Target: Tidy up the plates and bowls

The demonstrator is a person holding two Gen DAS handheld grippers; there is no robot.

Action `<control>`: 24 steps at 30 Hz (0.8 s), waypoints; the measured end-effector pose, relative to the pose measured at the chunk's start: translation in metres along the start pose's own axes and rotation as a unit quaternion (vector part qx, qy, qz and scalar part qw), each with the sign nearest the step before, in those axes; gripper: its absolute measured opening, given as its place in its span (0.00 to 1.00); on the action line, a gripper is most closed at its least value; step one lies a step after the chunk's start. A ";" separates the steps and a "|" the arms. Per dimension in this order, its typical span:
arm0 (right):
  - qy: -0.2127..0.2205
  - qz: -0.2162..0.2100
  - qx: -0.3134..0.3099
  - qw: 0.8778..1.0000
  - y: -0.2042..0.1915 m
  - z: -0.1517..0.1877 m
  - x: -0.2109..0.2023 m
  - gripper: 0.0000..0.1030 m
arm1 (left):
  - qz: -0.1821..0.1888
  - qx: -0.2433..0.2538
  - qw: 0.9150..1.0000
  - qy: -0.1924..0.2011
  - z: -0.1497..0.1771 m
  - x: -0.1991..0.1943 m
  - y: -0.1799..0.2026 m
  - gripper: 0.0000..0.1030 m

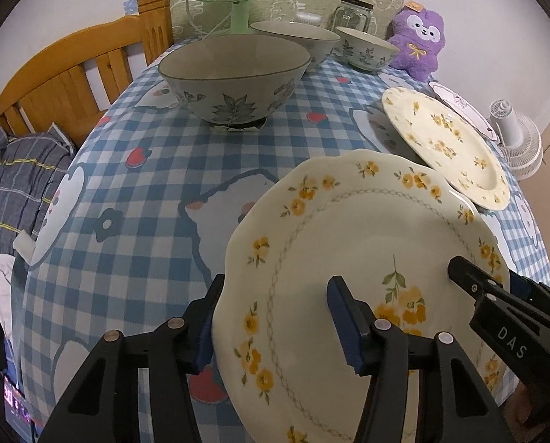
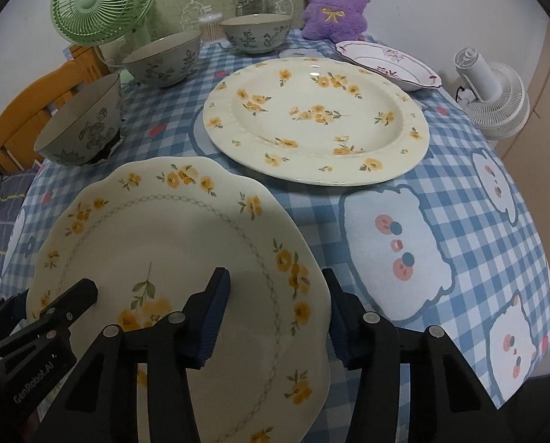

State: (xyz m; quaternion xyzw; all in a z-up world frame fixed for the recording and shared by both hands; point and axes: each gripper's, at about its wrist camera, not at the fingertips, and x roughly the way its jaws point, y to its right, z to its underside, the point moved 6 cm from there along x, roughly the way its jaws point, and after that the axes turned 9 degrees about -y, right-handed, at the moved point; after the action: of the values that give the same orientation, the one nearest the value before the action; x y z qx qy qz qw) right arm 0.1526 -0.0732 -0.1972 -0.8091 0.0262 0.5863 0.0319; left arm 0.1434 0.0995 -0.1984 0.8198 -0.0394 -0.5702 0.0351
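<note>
Cream-coloured porcelain with a wavy rim and yellow flowers, the scalloped plate (image 2: 171, 258) lies nearest the cameras on the blue-and-white checked tablecloth (image 2: 440, 192), and both tools straddle its edge. The left gripper (image 1: 275, 317) has one blue pad outside the plate's left rim and the other over its face; the right gripper (image 2: 275, 313) sits the same way at the plate's right rim. Each stands about half open, and whether the pads already press the rim I cannot tell from these views.

Beyond the scalloped plate, just apart from it, lies a larger round cream plate with yellow flowers (image 2: 317, 118), empty. Behind that plate rests a small white dish with a dark red rim (image 2: 389, 64). Left of the round plate stand three grey-green bowls with leaf patterns: the near large bowl (image 1: 234, 74), the middle bowl (image 2: 160, 59) and the far small bowl (image 2: 256, 33). All look empty as far as their insides show.

Behind the bowls stand a green desk fan (image 2: 103, 3), a clear glass jar with a dark lid (image 2: 252, 0) and a purple plush toy (image 2: 335, 0). A white fan (image 2: 496, 99) stands right of the round plate, a wooden bed frame (image 1: 72, 74) far left.
</note>
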 end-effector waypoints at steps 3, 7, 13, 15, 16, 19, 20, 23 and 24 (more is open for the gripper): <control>0.000 -0.001 0.002 1.000 0.000 0.000 0.000 0.51 | 0.003 0.007 1.000 -0.003 -0.002 0.001 0.000 0.55; 0.000 0.005 -0.002 1.000 -0.001 -0.001 -0.001 0.51 | 0.001 0.008 1.000 -0.005 -0.002 0.001 0.000 0.54; 0.003 0.004 -0.019 1.000 0.002 0.002 -0.003 0.48 | -0.010 0.003 1.000 -0.001 0.001 -0.001 0.002 0.54; 0.000 -0.001 -0.026 1.000 0.003 0.002 -0.003 0.48 | -0.016 -0.003 1.000 -0.002 0.004 -0.003 0.003 0.54; -0.001 -0.002 -0.031 1.000 0.004 0.002 -0.004 0.48 | -0.018 -0.005 1.000 -0.002 0.005 -0.004 0.004 0.54; -0.006 -0.006 -0.036 0.999 0.010 0.003 -0.006 0.47 | -0.021 -0.008 1.000 -0.006 0.009 -0.006 0.009 0.54; -0.009 -0.007 -0.036 0.999 0.012 0.003 -0.006 0.47 | -0.023 -0.009 1.000 -0.006 0.010 -0.007 0.010 0.53; -0.009 -0.008 -0.037 0.999 0.021 0.003 -0.009 0.47 | -0.027 -0.011 1.000 -0.004 0.013 -0.011 0.019 0.52; -0.008 -0.008 -0.038 0.999 0.024 0.003 -0.011 0.47 | -0.027 -0.012 1.000 -0.003 0.014 -0.012 0.021 0.52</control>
State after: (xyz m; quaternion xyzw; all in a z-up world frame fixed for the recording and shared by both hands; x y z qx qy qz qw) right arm 0.1443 -0.0965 -0.1883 -0.8051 -0.0029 0.5931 0.0064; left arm 0.1261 0.0794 -0.1899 0.8182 -0.0111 -0.5741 0.0294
